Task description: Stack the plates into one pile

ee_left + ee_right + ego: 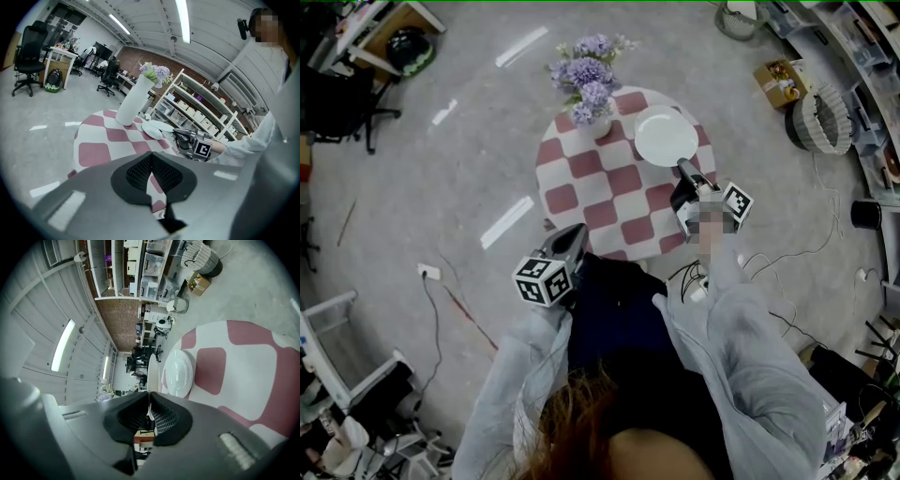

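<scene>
A pile of white plates (666,136) rests on the far right part of the round red-and-white checked table (581,173). In the right gripper view the plates (180,372) lie just beyond my jaws, which are closed with nothing between them. My right gripper (682,170) hovers at the pile's near edge, apart from it. My left gripper (578,231) is over the table's near edge, its jaws pressed together and empty. From the left gripper view the plates (156,128) sit past the white vase, with the right gripper (183,138) beside them.
A white vase of purple flowers (589,86) stands at the table's far side, left of the plates. Shelving and a wicker basket (821,122) line the right wall. Cables lie on the floor at right, and an office chair (342,103) stands at the far left.
</scene>
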{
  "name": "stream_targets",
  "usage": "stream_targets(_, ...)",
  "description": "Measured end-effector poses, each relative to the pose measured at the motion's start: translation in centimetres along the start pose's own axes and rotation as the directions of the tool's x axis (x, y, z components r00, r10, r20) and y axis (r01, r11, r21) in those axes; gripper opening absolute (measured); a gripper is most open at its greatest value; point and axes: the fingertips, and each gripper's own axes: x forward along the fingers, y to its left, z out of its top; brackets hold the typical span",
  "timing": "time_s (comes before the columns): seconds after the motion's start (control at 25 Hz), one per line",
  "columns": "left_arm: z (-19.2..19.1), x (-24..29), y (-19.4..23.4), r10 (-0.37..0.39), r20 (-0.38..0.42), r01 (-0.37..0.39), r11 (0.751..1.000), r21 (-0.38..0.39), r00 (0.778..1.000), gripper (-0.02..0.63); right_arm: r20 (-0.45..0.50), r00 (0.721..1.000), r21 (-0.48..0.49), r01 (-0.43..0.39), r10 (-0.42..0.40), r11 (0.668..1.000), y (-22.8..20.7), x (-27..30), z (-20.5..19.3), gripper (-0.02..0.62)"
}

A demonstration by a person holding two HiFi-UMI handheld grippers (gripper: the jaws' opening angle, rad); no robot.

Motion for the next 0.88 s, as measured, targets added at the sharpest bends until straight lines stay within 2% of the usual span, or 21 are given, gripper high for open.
stream_targets(0.32,0.8,0.8,0.2,0.001,0.000,-0.001,1.000,0.005,1.000,0.014,0.044,0.998,0.034,0.042,-0.044,0.999,-1.5,3.1,2.8,0.021)
stream_targets(0.72,0.3,0.3,0.9,0.033,-0.010,-0.033,0.999,-0.013,0.999,0.014,0.081,0.976,0.130,0.191,-0.202,0.973,-5.6,4.0,3.2,0.014)
stream_targets(0.8,0.2,0.4,0.8,0.033,-0.010,-0.033,0.999,-0.015,0.999,0.014,0.073,0.973,0.154,0.206,-0.219,0.966,-6.9,4.0,3.5,0.049)
stream_targets(0.88,0.3,0.5,0.6,0.031,-0.007,-0.031,0.999,-0.016,1.000,0.014,0.068,0.974,0.181,0.200,-0.216,0.963,-7.4,4.3,3.6,0.136)
